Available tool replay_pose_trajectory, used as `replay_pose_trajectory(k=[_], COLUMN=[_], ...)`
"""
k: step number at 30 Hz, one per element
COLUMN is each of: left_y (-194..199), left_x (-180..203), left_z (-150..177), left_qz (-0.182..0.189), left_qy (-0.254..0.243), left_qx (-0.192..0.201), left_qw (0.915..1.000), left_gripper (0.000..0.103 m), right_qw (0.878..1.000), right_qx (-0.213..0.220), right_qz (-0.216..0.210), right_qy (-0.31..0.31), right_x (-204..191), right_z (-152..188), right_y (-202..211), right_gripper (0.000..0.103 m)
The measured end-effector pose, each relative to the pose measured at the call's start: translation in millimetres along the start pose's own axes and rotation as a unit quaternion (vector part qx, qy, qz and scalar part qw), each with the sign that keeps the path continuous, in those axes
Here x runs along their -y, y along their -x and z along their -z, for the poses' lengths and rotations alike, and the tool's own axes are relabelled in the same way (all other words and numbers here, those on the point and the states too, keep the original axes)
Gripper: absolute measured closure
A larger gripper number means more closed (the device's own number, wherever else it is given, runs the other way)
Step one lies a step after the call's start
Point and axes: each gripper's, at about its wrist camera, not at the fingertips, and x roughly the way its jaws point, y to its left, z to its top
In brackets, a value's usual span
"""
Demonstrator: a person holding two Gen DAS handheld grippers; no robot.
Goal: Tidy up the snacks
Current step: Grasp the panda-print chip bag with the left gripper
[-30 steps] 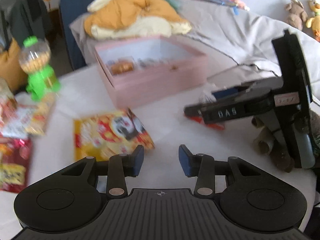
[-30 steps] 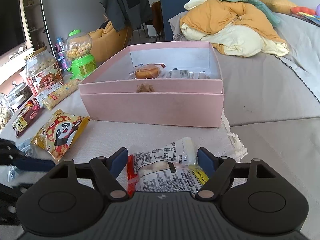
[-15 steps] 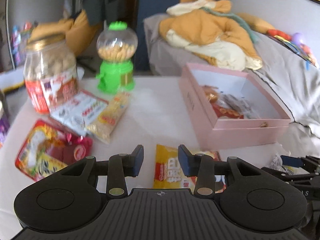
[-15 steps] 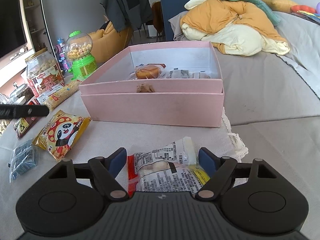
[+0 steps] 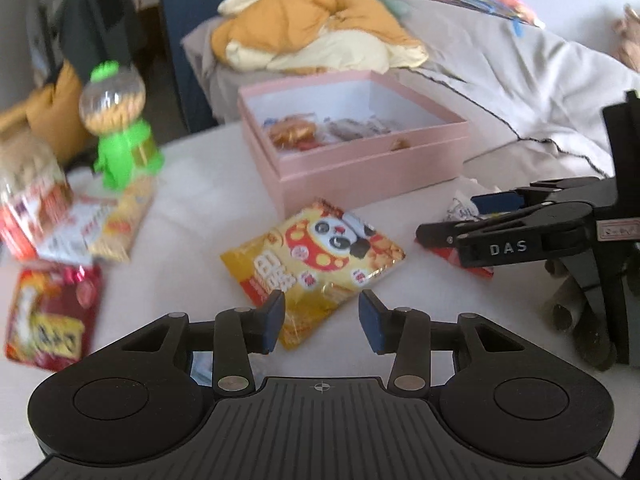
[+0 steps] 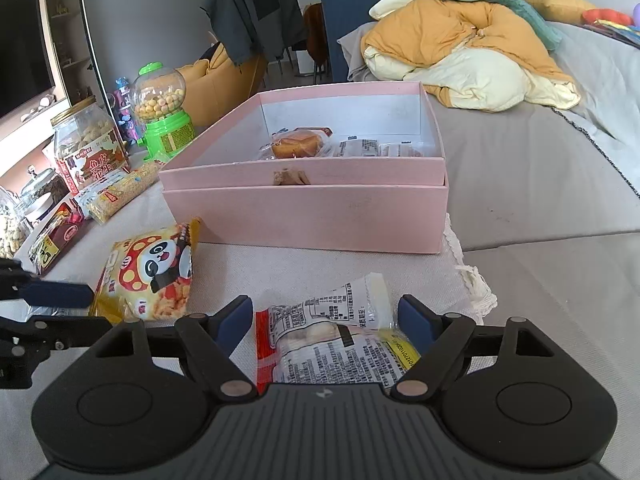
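Yellow panda snack bag [image 5: 316, 256], pink box [image 5: 360, 168]

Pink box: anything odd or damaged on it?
One thing: the pink box has a small torn, brownish patch at the top edge of its near wall, where the pink surface looks ripped. Otherwise it sits level and open, with a few wrapped snacks inside.

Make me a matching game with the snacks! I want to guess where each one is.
Things:
1. panda snack bag
2. wrapped bun
3. white printed packet
4. green candy dispenser

Places:
A. inside the pink box
B. between the right tool's fingers
C. upright, left of the box
D. flat in front of the box's left corner

Pairs: 1-D, 2-A, 3-B, 4-C
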Motion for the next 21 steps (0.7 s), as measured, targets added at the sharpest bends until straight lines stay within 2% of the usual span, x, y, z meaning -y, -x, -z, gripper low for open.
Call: replay_pose_trajectory(k=[4,10,14,17,21], left_y=[6.2,-14.7,-31.2,-35.0,-36.3], left_x=[6.9,12.9,17.7,22.0,19.2], left_z=[-3.3,-11.4,-11.0,-9.4,-10.3], left_qz=[-0.026,-0.028,0.008,0.011,0.035], left_qy=[-0.053,-0.107,-0.137,-0.152,-0.141], left_qx=[0.028,0.013,-0.020,-0.022,-0.024], left_qw=[0.9979,0.9938,0.9903,0.9880,0.9890], left_gripper=[0.057,0.056,0.053,0.049,0.037], right_qw=[1.000,1.000,1.000,1.000,1.000], right_qx=[0.000,0.000,0.000,0.000,0.000], right_qz=[0.000,0.001,0.000,0.000,-0.002], right_qy=[0.001,0.000,0.000,0.000,0.000], right_x=[-0.2,-0.4,-0.5,-0.7,0.1], right_z=[0.1,0.2,0.1,0.1,0.7], right_y=[-0.1,0.0,0.1,0.1,-0.2], right_gripper=[0.022,0.022,0.022,0.021,0.021])
